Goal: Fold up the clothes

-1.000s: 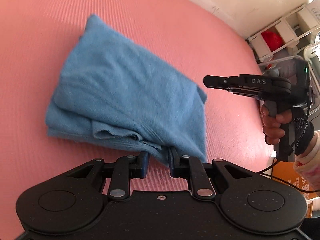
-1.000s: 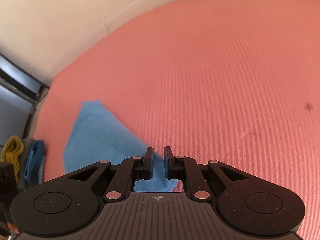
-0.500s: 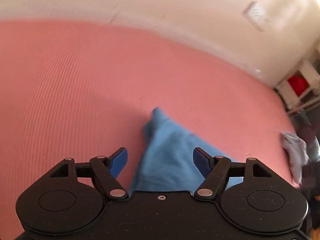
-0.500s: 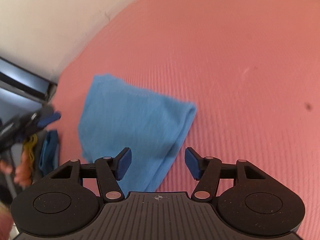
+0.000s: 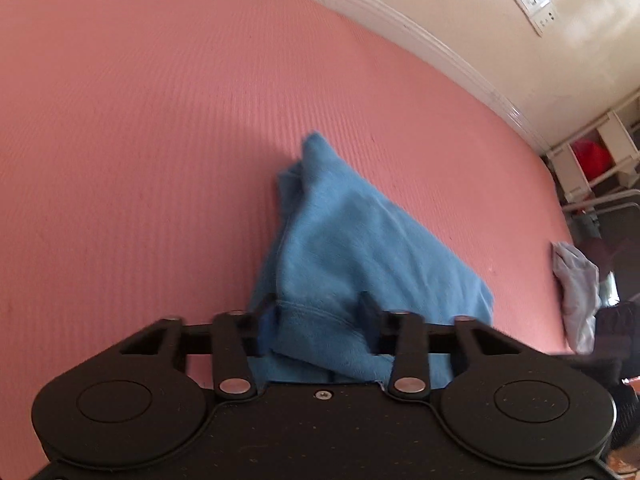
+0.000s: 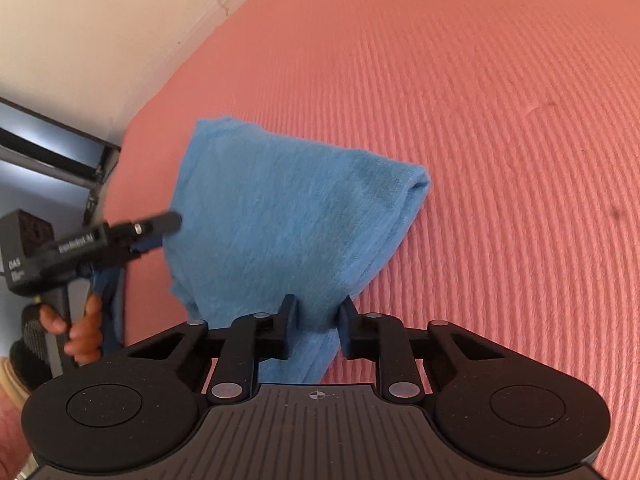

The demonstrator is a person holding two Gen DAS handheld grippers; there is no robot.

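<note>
A folded blue fleece garment [image 5: 352, 248] lies on the pink ribbed mat [image 5: 140, 140]. My left gripper [image 5: 318, 314] has its fingers around the garment's near hem, with thick cloth bunched between them. In the right wrist view the same garment [image 6: 288, 216] lies ahead, and my right gripper [image 6: 318, 314] has its fingers closed in on the garment's near corner. The left gripper [image 6: 160, 226] also shows there at the garment's left edge, held by a hand.
A white wall with a baseboard [image 5: 420, 36] borders the mat's far side. A white shelf with a red item [image 5: 588, 156] stands at the right. A grey cloth [image 5: 576, 288] lies at the mat's right edge. A dark frame [image 6: 52, 156] stands left.
Both grippers were wide open above the garment half a second ago. Now both have come down and narrowed onto its near edge.
</note>
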